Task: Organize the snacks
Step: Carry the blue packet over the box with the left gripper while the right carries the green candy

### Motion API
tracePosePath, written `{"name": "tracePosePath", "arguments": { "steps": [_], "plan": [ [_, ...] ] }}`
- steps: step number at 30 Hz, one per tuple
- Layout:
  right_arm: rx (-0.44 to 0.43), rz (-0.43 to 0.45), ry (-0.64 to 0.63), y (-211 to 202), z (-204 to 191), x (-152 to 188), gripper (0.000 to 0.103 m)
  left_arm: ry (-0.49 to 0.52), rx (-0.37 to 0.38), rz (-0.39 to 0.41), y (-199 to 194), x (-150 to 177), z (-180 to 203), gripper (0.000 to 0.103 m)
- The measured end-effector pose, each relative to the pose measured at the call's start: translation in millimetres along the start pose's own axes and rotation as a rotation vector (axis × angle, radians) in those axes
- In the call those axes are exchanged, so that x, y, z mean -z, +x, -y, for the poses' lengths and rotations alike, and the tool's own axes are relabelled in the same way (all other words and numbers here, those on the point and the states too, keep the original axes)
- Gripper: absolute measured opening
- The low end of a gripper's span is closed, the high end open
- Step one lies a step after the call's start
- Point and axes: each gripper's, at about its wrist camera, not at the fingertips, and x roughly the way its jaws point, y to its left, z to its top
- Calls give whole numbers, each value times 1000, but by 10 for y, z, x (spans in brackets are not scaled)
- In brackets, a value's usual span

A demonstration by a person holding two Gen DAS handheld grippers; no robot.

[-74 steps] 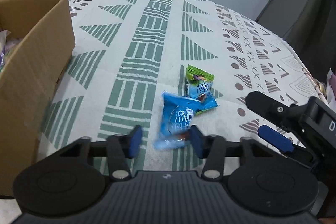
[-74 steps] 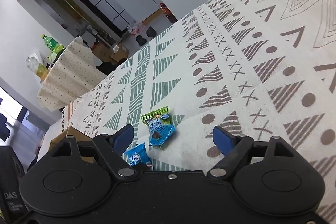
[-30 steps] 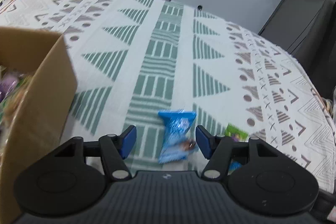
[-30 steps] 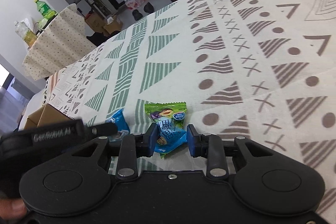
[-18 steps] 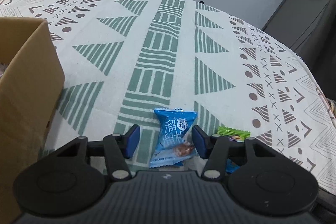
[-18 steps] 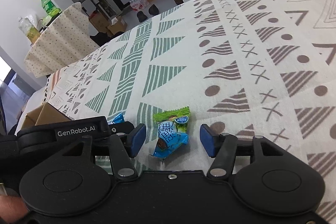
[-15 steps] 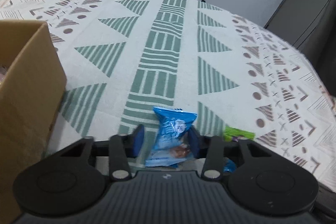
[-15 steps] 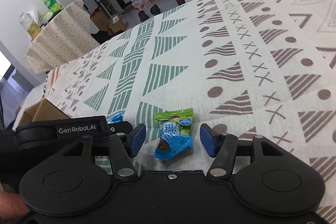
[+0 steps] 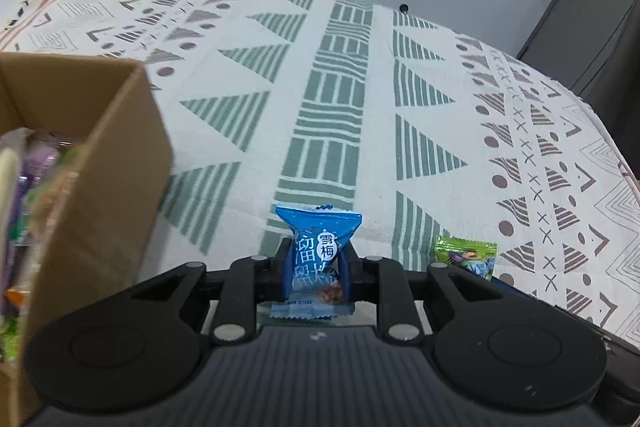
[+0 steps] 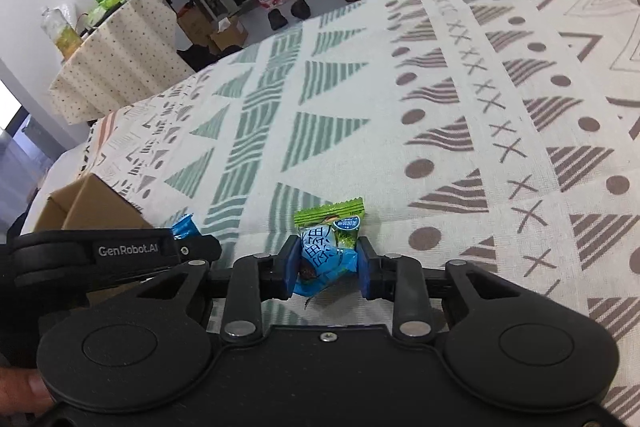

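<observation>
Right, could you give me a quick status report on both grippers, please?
Left gripper shut on blue snack packet. Right gripper shut on green-topped snack packet. Cardboard box to the left, path unobstructed.
</observation>
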Motion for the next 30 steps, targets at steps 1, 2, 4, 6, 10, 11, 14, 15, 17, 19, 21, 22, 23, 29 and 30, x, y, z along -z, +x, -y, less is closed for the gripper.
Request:
{"name": "tracePosePath", "arguments": {
  "steps": [1,2,4,6,10,11,14,15,17,19,21,22,23,29,30],
  "plan": [
    [-5,5,-5,-23,-20,-9,28,-5,-3,5,-35,0,-13,22],
    [-12,15,-10,-62,-47,-17,28,-9,-5,11,-78,3,-27,22],
    [-26,30,-10,-123,-87,-40,28,-13,-8,27,-162,8,-44,22],
    [-34,44,-11,-184,-121,-53,28,-15,-6,41,-250,16,-57,22],
    [-50,74,-11,-292,-184,-102,28,-14,-3,70,-434,11,-89,22],
    [-54,84,-11,-325,-207,-117,28,-17,-3,77,-478,5,-102,22],
    [-70,109,-12,-401,-287,-158,28,-28,-7,104,-632,-27,-165,22],
    [-75,116,-13,-423,-313,-172,28,-29,-10,115,-687,-37,-183,22],
    [-84,126,-19,-459,-370,-191,28,-18,-18,139,-797,-56,-210,22],
    [-97,140,-33,-502,-442,-202,28,-21,-21,155,-907,-77,-258,22],
    [-109,148,-38,-536,-502,-208,28,-26,-23,175,-1016,-95,-315,22],
    [-115,153,-41,-557,-540,-210,28,-29,-22,186,-1072,-106,-345,22],
    [-121,158,-45,-582,-582,-210,28,-34,-21,194,-1116,-111,-376,22],
    [-155,188,-97,-731,-902,-175,28,-65,-20,228,-1372,-105,-609,22],
    [-162,194,-104,-757,-951,-170,28,-70,-21,233,-1417,-101,-653,22]
  ]
}}
